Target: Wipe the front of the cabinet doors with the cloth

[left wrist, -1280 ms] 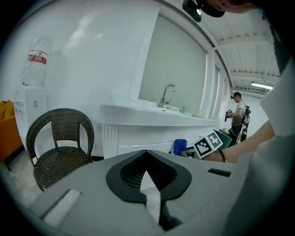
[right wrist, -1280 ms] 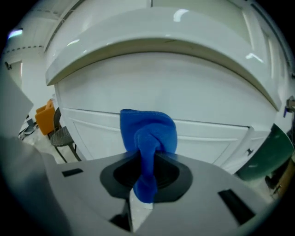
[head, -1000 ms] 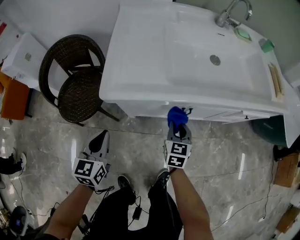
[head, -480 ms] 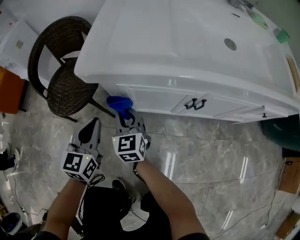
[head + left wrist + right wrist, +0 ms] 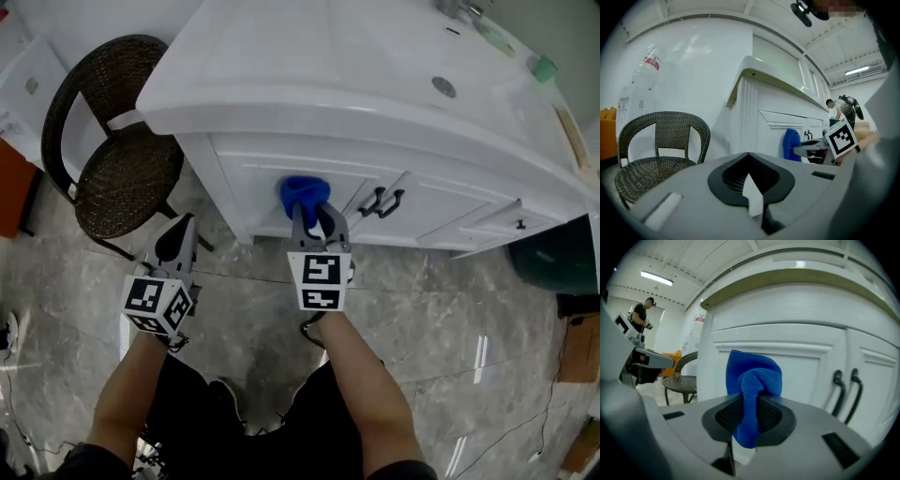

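Head view cuts off the tap (image 5: 455, 7) at the top edge. One blue cloth (image 5: 302, 192), centre frame, is clamped in the right gripper (image 5: 315, 217) against the left of two cabinet doors (image 5: 248, 187). Two black handles (image 5: 380, 201) sit between them. The left gripper (image 5: 176, 246), lower left, is closed and empty.

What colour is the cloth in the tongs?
The bunched cloth is bright blue, clearest in the right gripper view.

A dark wicker chair (image 5: 127, 183) stands on grey marble floor (image 5: 450, 309).

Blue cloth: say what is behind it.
Behind the blue microfibre cloth, pinched in the right claw, stands the white panelled cabinet door. The patch it covers is hidden; contact cannot be told.
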Tool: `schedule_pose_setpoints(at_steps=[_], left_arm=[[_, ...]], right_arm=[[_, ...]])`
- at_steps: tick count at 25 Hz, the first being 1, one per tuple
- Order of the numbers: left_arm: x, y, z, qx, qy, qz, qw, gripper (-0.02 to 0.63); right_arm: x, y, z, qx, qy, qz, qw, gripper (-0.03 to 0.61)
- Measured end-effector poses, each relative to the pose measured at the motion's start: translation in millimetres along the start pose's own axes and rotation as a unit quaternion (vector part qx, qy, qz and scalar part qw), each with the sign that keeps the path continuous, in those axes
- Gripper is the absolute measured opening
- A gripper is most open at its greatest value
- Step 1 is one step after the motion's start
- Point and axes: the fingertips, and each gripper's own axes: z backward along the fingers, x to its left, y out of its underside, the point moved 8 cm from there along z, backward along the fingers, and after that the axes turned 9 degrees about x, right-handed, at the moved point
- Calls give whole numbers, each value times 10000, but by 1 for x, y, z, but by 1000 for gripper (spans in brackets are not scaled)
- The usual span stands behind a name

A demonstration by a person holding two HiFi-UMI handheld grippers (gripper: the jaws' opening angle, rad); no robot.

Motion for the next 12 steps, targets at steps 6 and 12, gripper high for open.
schedule_pose_setpoints(at_steps=[6, 12], left_arm=[[-2, 4, -17, -378, 111, -55, 9992, -2], [-20, 27, -44, -705, 311, 308, 9966, -2]], right_arm=[[-75, 33, 43, 52, 835, -277, 9961, 51], [-69, 40, 55, -440, 1145, -204, 9922, 52]])
